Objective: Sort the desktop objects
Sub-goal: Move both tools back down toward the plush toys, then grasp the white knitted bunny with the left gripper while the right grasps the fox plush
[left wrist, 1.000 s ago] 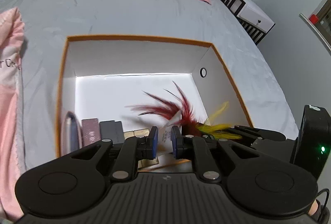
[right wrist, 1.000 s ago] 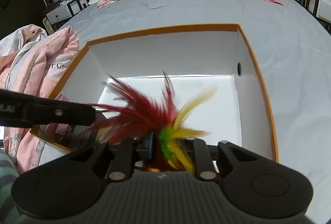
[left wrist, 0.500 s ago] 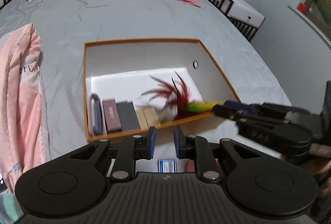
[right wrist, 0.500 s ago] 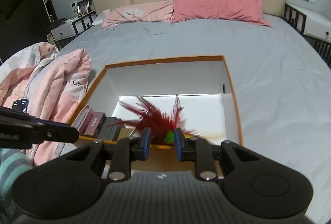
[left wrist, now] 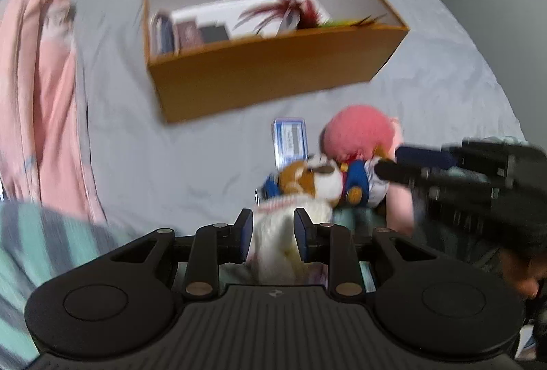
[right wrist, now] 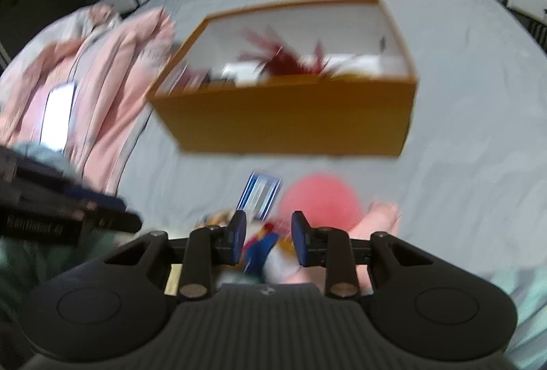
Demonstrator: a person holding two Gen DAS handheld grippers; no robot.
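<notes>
Box contents (right wrist: 273,69), upper centre: blurring beyond identification. Plush toys (right wrist: 263,250), lower centre: hiding partly behind right gripper (right wrist: 267,238), smearing.

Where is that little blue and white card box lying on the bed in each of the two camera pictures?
Left wrist view: the blue and white box lies just right of centre, on the grey sheet, left of the pink plush ball.
Right wrist view: the same box lies near centre, above the left fingertip, again left of the pink ball.
Shared landmark: the orange storage box behind it.
</notes>
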